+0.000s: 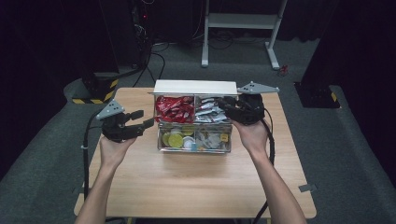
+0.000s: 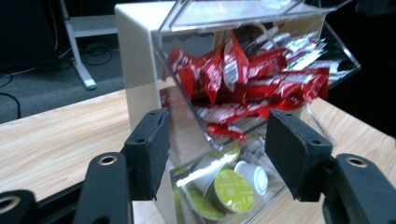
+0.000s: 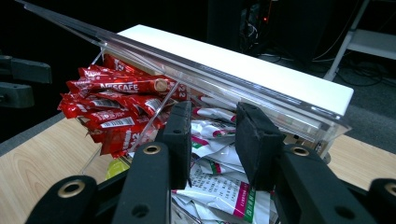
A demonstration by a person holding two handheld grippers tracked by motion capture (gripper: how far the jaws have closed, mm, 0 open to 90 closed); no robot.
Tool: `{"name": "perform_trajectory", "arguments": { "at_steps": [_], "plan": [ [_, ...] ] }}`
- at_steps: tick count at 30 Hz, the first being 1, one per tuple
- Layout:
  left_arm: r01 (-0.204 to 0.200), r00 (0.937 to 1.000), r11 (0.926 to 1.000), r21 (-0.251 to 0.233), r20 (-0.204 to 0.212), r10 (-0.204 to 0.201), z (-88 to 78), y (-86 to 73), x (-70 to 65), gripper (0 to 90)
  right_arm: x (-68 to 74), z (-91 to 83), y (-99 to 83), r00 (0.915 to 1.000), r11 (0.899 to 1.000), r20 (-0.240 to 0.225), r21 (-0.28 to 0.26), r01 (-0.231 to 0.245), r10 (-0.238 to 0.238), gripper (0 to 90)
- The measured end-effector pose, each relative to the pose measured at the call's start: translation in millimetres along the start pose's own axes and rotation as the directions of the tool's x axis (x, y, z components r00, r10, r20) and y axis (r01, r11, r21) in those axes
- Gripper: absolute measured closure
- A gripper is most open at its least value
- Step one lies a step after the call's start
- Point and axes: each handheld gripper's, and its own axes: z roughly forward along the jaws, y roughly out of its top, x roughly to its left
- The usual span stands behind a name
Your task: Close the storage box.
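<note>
So we've got the clear box sitting mid-table w/ its lid up. Right gripper is reaching into the box's top-right compartment, over the white sachets; jaws narrow w/ one sachet between them, but can't tell if they're actually pinching it. Left gripper hangs just left of the box, jaws apart, nothing in them. Red sachets are in the top-left bin, green pods below.
</note>
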Motion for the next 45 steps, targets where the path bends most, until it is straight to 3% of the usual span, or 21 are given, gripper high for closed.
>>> {"name": "perform_trajectory", "arguments": {
  "at_steps": [8, 26, 45],
  "plan": [
    [-0.020, 0.9997, 0.9997, -0.012, 0.012, 0.020, 3.7, 12.3, -7.1, 45.2, -0.9, -0.1, 1.5, 1.0000, 1.000, 0.000, 0.007, -0.006, 0.006, 67.7],
    [-0.060, 0.9979, 0.9976, 0.034, 0.026, 0.059, 38.9, 38.3, -17.7, 56.2, -2.4, 0.0, 5.7, 1.0000, 1.000, -0.001, 0.012, -0.001, 0.001, 68.9],
    [-0.059, 0.9983, 0.9947, 0.084, 0.007, 0.059, 69.4, 43.8, -20.0, 66.7, -3.0, 0.1, 6.1, 1.0000, 1.000, 0.000, 0.012, 0.002, -0.002, 69.8]
  ]
}}
